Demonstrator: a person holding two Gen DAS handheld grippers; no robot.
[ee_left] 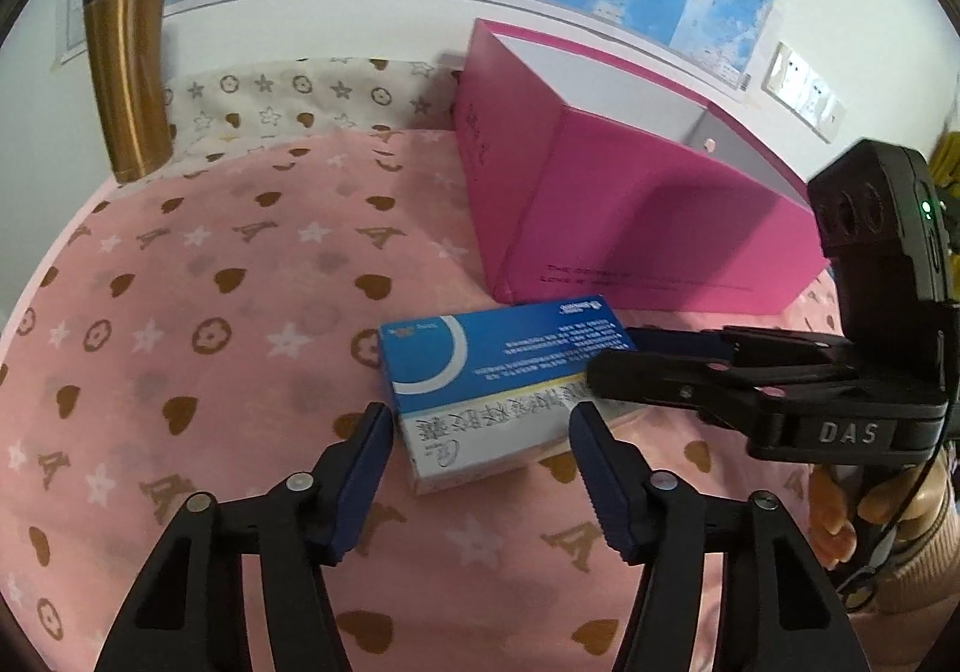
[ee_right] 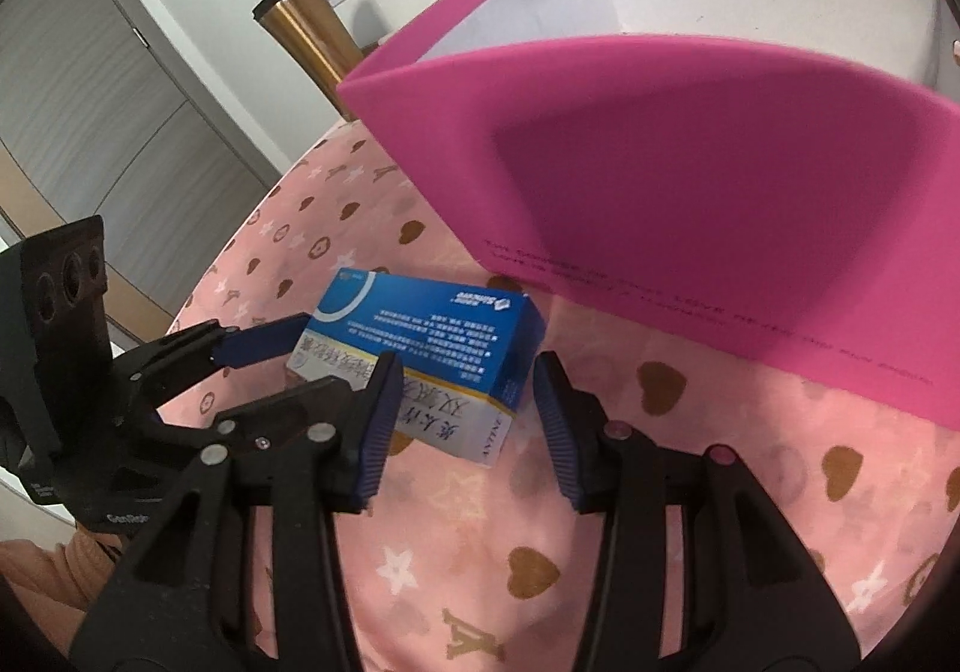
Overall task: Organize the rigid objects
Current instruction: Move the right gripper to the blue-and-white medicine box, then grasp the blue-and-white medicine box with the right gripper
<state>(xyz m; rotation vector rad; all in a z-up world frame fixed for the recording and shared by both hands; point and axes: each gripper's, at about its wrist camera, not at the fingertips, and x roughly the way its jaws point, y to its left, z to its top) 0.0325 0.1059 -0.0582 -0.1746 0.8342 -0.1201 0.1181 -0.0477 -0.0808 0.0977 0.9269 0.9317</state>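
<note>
We bracket the blue-and-white medicine box (ee_left: 498,384) lying flat on the pink cloth (ee_left: 210,312) before the magenta box (ee_left: 630,204): left gripper (ee_left: 480,432) and right gripper (ee_right: 465,408) both spread (neither pinching).

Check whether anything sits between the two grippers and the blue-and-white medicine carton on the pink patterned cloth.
Nothing visible does. The blue-and-white medicine carton lies flat on the pink patterned cloth, with the open left gripper and open right gripper both straddling its ends. The open pink cardboard box stands just behind it.
</note>
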